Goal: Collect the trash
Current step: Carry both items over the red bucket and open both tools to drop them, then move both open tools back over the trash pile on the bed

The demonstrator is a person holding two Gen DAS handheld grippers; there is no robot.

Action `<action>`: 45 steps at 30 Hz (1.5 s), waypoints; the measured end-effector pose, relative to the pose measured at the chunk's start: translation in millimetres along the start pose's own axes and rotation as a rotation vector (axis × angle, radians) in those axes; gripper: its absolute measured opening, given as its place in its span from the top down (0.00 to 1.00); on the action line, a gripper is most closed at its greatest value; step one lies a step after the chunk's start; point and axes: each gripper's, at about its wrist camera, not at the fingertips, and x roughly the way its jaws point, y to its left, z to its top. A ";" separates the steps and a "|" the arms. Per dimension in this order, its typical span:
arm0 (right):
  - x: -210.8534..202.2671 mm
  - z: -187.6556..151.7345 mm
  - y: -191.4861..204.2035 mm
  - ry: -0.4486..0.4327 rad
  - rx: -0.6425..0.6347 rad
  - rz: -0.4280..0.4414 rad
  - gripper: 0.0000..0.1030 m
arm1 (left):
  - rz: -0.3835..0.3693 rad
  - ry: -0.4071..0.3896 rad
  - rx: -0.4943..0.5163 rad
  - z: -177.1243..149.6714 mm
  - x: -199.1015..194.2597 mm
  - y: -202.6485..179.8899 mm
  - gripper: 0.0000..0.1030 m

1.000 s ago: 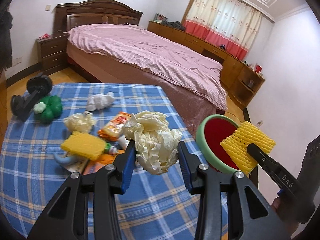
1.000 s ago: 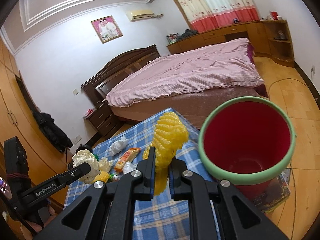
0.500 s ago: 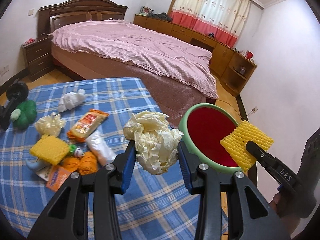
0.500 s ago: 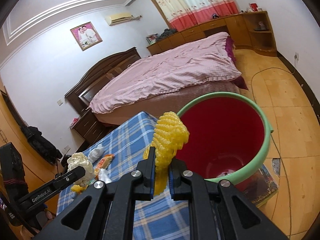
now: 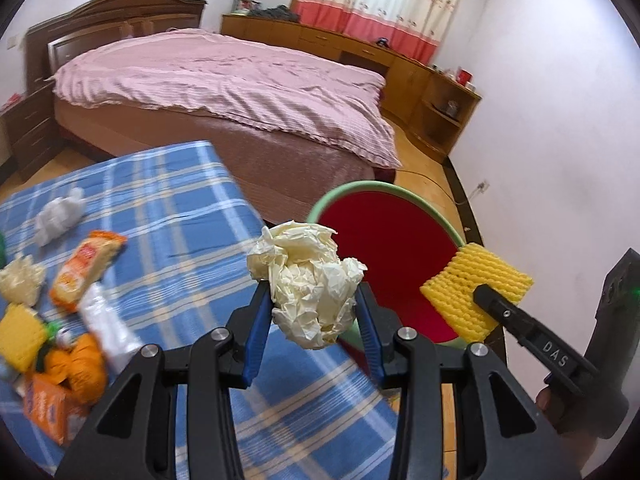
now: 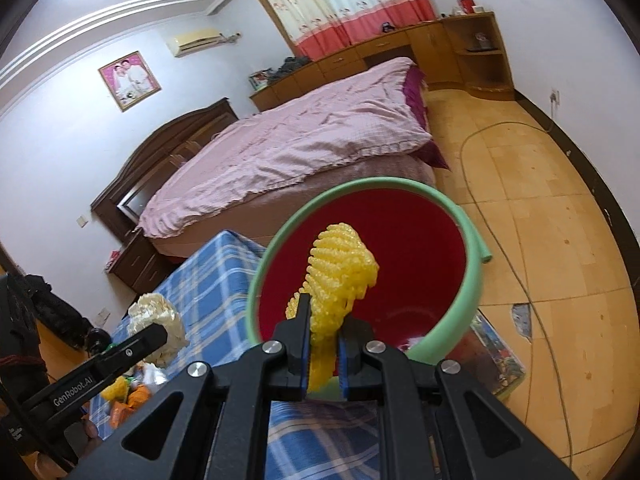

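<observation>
2 pieces of trash up in the air, 1 per gripper. Crumpled cream paper ball [image 5: 310, 284] clamped between the blue pads of the left gripper [image 5: 310, 320], over the worktop's [image 5: 180, 208] edge, just beside the bin's rim. Yellow foam net [image 6: 340, 276] pinched flat in the right gripper [image 6: 323, 354], pads nearly together on it, hanging above the open mouth of the red bin [image 6: 424, 252] with its green rim. Bin on the floor, right beside the blue plaid worktop. More trash lying on the worktop: orange snack wrapper [image 5: 86, 268], white crumpled tissue [image 5: 58, 216], clear plastic wrapper [image 5: 106, 330], another yellow foam piece [image 5: 20, 334], orange bundle [image 5: 78, 364]. Behind, bed [image 5: 224, 80] with pink cover; beyond that, wooden cabinets [image 5: 360, 56] under red and cream curtains [image 5: 384, 4].
</observation>
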 end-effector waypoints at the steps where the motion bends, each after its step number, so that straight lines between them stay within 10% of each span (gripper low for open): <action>1: 1.8 1.3 -1.2 0.002 0.002 -0.005 0.88 | -0.012 0.008 0.005 1.5 5.9 -3.2 0.59; 21: 25.3 6.4 -27.8 0.049 0.041 -0.074 0.86 | -0.057 0.099 0.081 8.5 70.3 -35.3 0.47; 25: 27.3 7.9 -27.9 0.052 0.050 -0.072 0.73 | -0.066 0.106 0.076 10.8 72.9 -34.9 0.44; 45: 3.1 4.0 2.1 0.015 0.016 -0.039 0.50 | 0.007 0.046 -0.017 4.0 16.1 0.9 0.44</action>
